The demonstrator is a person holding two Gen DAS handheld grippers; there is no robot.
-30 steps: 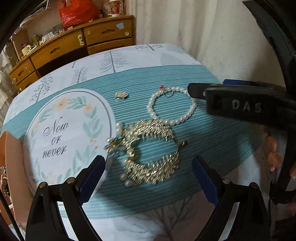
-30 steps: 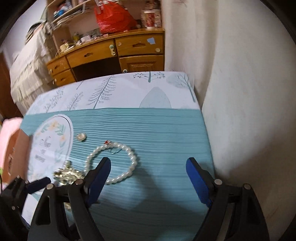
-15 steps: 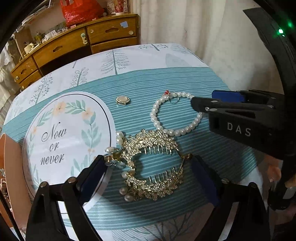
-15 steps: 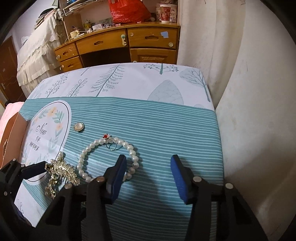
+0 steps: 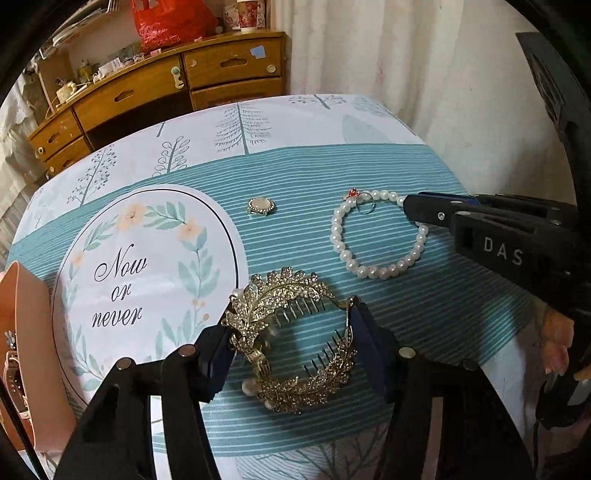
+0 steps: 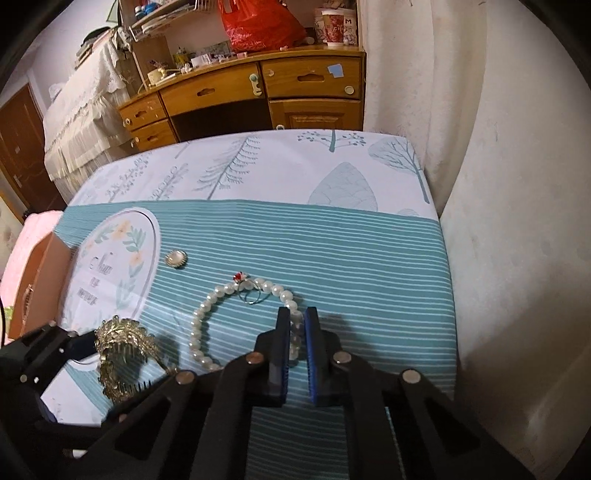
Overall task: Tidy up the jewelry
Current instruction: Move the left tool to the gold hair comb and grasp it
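Left hand-held gripper (image 5: pixel 291 354), black with blue pads, closed around the gold rhinestone leaf-shaped hair comb (image 5: pixel 295 339), one pad pressing each end of it; comb resting on the teal white-striped tablecloth (image 5: pixel 295 177) of the tabletop, just beside the round white printed medallion reading "Now or never" (image 5: pixel 147 280), seen at left in the right wrist view too (image 6: pixel 122 354).

Right hand-held gripper (image 6: pixel 295 354), also black with blue pads, narrowed to a slim gap and pinching the right side of the white pearl bead bracelet (image 6: pixel 207 317); in the left wrist view, its tip (image 5: pixel 424 212) lying over the upper right arc of the same bracelet (image 5: pixel 376 236). Bracelet flat on the cloth in a loop, well apart from the comb.

Thin silver ring with a small red stone (image 6: pixel 248 291) lying across the far arc of the bracelet, touching the beads (image 5: pixel 364 201). Small round gold-rimmed pale-stone brooch (image 5: pixel 261 206) alone on the stripes between medallion and bracelet, near the medallion's edge (image 6: pixel 176 258).

Pink box (image 5: pixel 22 332) at the left edge of the tabletop. Wooden dresser with drawers (image 6: pixel 258 92) beyond the far edge, with a red plastic bag (image 6: pixel 258 26) on top.
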